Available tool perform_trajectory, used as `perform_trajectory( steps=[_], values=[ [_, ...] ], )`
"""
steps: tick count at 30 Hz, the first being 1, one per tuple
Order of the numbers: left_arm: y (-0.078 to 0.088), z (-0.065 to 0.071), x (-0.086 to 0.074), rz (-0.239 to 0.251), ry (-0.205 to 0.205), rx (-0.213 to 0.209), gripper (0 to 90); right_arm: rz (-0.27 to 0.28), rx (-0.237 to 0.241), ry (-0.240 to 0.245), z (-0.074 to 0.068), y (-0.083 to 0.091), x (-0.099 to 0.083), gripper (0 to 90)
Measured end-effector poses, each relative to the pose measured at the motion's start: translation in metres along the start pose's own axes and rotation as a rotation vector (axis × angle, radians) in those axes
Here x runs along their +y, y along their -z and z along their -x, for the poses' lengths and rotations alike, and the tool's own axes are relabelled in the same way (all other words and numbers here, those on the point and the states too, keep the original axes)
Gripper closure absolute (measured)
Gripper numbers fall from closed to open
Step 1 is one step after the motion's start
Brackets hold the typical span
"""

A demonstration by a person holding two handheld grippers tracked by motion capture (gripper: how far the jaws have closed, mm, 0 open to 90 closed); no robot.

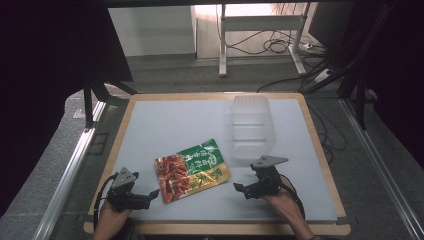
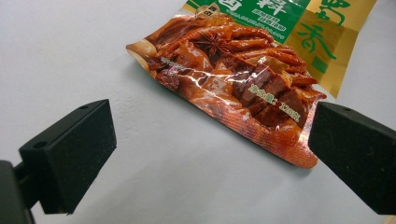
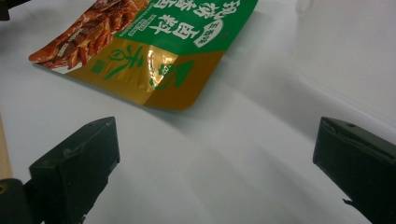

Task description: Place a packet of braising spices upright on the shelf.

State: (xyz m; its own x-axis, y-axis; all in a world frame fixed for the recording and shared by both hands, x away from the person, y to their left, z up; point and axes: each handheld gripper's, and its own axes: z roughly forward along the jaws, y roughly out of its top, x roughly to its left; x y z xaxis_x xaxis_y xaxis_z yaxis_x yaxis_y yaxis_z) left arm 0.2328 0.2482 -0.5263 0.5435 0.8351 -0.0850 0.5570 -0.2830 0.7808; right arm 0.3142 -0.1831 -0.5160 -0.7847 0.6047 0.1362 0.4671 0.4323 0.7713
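Snack pouch (image 1: 192, 170) lies flat on the bench (image 1: 165, 125), near the front edge, between the two tools, clear plastic bin (image 1: 251, 128) just behind and to its right. Left hand-held gripper (image 1: 150, 195) sits just off the pouch's red lower corner, jaws spread wide, nothing in them; in the left gripper view that corner lies close to one jaw. Right hand-held gripper (image 1: 240, 190) is near the gold corner, also wide open and empty. Looks like a two-sided approach: flat foil gives little to grab, so corners make sense. Bin is probably the drop target.
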Motion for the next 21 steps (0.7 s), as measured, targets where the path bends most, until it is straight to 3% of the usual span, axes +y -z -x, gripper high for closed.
perform_trajectory(
  steps=[9,13,21],
  values=[
    [0.0,0.0,0.0,-0.002,-0.004,0.001,1.0,0.007,0.011,0.0,-0.004,-0.014,0.01,0.8],
    [0.0,0.0,0.0,-0.003,-0.006,0.002,1.0,-0.02,0.031,-0.017,-0.004,-0.024,0.015,2.4],
    [0.0,0.0,0.0,-0.001,-0.006,0.002,1.0,-0.074,0.004,0.007,-0.004,-0.043,0.024,9.4]
  ],
)
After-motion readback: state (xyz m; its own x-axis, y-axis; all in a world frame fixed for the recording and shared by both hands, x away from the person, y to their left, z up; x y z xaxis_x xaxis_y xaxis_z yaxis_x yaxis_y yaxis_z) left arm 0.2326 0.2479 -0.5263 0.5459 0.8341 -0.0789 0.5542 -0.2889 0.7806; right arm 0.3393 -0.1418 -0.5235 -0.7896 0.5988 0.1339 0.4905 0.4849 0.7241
